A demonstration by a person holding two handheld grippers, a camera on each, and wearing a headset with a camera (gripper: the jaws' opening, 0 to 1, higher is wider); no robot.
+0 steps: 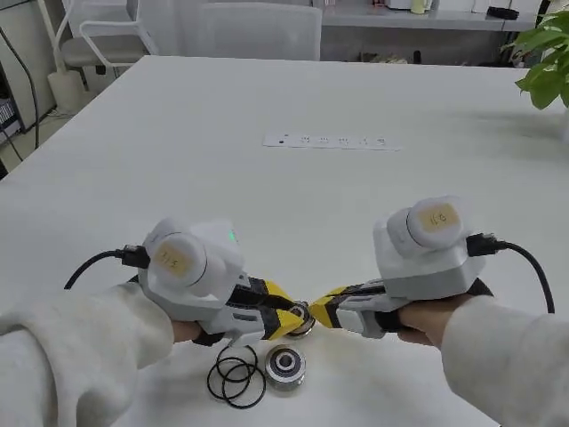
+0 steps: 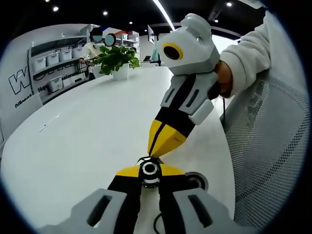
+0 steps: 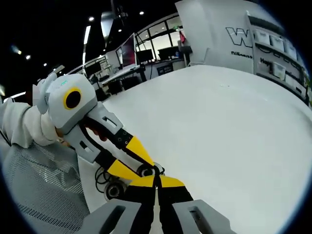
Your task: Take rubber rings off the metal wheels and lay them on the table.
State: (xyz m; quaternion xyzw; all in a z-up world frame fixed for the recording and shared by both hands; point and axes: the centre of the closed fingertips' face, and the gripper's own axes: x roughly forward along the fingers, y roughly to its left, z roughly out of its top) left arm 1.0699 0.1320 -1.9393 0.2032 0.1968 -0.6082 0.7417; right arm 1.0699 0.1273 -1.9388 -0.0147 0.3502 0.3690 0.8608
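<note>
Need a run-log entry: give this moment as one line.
left gripper: shut on wheel | right gripper: shut, tips at wheel's rim | table: second wheel, loose rings beside it

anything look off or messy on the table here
Nothing stands out. The rings lie flat and overlapping on the table, beside a loose wheel. The left claw grips the other wheel, and the right claw is closed at its rim. No spill or damage shows.

left tool: lower left of frame, pointing right, jaws clamped on metal wheel | right tool: lower right, pointing left, jaws pressed together, tip meeting left tool's tip
</note>
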